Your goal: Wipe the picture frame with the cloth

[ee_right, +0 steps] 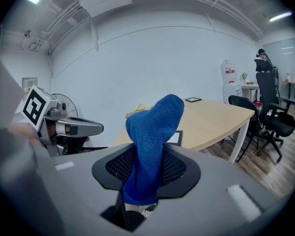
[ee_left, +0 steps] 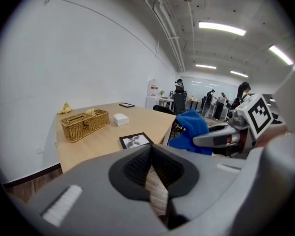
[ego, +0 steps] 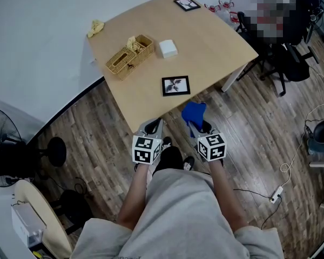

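A small black picture frame [ego: 175, 85] lies flat near the front edge of the light wooden table [ego: 216, 42]; it also shows in the left gripper view [ee_left: 135, 140]. My right gripper [ego: 201, 127] is shut on a blue cloth [ego: 194, 113] that stands up between its jaws [ee_right: 155, 132], just off the table's front edge and below the frame. My left gripper [ego: 151, 128] hovers beside it, off the table edge, jaws together and holding nothing [ee_left: 155, 168]. The cloth partly hides the frame in the right gripper view.
On the table stand a wicker basket [ego: 129, 56], a white box [ego: 168, 48], a yellow rag [ego: 95, 28] and a second frame [ego: 187, 4] at the far corner. Office chairs [ego: 283, 58] are at the right, a fan [ego: 0, 144] at the left, and cables [ego: 283, 171] on the floor.
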{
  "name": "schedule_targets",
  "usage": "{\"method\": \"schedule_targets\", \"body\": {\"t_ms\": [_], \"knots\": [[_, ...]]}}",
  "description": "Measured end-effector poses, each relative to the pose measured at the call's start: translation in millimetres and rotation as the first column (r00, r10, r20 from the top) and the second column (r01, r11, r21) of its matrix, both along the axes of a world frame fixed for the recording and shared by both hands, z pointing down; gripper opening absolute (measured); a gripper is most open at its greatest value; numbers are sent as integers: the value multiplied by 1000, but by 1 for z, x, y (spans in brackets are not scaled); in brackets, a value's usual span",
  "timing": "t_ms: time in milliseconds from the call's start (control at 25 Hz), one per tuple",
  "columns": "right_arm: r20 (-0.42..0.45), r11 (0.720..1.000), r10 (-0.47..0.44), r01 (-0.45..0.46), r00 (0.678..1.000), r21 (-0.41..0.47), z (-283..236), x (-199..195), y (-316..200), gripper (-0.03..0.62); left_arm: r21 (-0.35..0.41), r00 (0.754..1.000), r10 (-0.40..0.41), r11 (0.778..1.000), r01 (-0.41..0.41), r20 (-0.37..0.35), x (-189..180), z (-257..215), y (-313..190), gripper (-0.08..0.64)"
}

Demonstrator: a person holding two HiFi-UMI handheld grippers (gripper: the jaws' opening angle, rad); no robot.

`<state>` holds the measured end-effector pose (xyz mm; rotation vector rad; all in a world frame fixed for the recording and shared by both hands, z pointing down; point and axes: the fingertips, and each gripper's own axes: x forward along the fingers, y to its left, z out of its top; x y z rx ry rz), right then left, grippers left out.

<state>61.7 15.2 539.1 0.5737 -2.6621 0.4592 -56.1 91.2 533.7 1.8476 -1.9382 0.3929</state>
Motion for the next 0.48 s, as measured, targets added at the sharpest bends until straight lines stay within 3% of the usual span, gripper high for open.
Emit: {"method": "schedule_targets", "body": {"t_ms": [480], "knots": [[39, 1000, 10, -11, 999, 18, -2, 4, 7, 126, 10, 999, 30, 1000, -30, -14, 11, 1, 7, 52]]}}
